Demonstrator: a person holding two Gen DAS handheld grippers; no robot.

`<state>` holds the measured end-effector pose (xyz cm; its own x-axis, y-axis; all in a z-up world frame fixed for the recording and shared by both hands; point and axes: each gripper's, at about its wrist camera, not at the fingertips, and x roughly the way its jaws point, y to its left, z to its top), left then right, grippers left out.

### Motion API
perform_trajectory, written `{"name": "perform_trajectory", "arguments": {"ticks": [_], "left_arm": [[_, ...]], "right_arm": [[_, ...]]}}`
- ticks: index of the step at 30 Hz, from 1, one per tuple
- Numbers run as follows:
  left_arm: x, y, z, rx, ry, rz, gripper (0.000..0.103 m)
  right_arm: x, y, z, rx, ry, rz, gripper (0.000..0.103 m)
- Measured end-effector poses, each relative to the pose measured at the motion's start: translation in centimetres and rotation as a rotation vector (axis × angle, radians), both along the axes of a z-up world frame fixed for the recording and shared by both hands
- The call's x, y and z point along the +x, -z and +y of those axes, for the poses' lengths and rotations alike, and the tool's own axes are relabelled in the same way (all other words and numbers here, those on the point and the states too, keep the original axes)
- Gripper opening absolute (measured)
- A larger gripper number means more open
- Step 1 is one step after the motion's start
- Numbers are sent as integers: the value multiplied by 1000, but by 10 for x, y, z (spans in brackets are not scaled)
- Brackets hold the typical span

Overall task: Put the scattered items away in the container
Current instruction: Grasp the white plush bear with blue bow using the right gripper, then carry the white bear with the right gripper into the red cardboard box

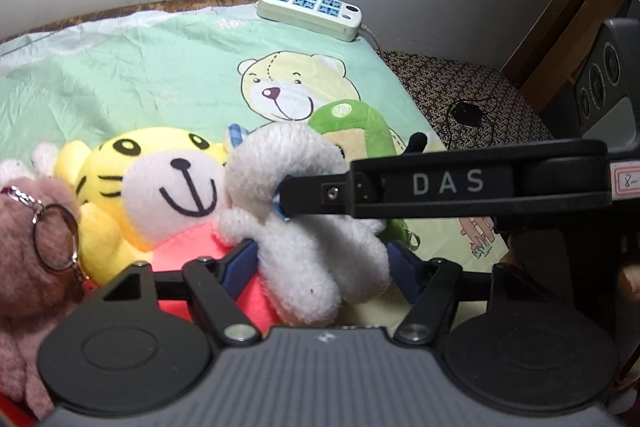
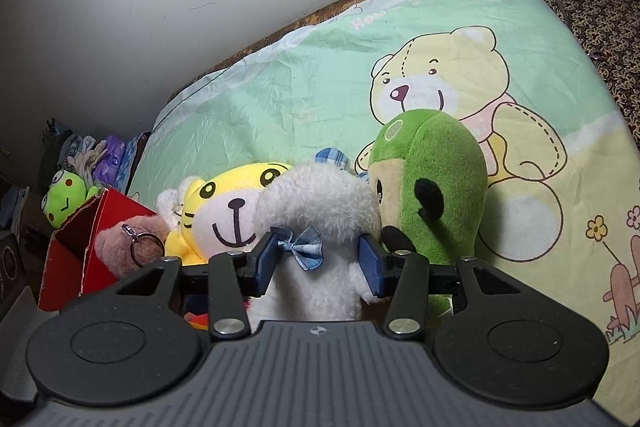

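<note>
Green cartoon bedsheet (image 2: 280, 99) carries crowded plush toys; both grippers' jaws pinch the white plush bear (image 2: 320, 203), apparently lifting toward the red box (image 2: 64, 259) at nine o'clock.

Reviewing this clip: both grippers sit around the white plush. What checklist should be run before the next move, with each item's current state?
1. right gripper pads bracket the white plush at the blue bow: ok.
2. left gripper around the plush's lower body: ok; firm grip cannot tell.
3. Neighbours free of the jaws, yellow tiger plush and green plush pressing against it: cannot tell.
4. red box open: ok; room inside cannot tell.
5. pink plush keyring clear of the fingers: ok.
</note>
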<state>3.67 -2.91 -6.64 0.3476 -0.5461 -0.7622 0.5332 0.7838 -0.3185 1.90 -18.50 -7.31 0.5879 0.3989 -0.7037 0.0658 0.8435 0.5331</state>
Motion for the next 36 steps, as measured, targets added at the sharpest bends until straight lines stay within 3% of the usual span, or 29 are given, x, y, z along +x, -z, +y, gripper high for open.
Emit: {"name": "perform_trajectory", "arguments": {"ticks": [3, 9, 21, 28, 36], "left_arm": [[6, 5, 0, -19, -9, 25, 65], [0, 2, 0, -40, -2, 36, 62], [-56, -43, 30, -77, 23, -77, 62], [-81, -85, 85, -141, -30, -188, 62], [-92, -118, 174, -153, -67, -294, 62]], "right_arm": [[5, 4, 0, 10, -10, 10, 48], [-7, -1, 4, -39, -30, -8, 38], [-57, -48, 29, -20, -15, -104, 34], [-69, -84, 70, -2, -48, -220, 34], [-71, -111, 157, -11, -85, -320, 34]]}}
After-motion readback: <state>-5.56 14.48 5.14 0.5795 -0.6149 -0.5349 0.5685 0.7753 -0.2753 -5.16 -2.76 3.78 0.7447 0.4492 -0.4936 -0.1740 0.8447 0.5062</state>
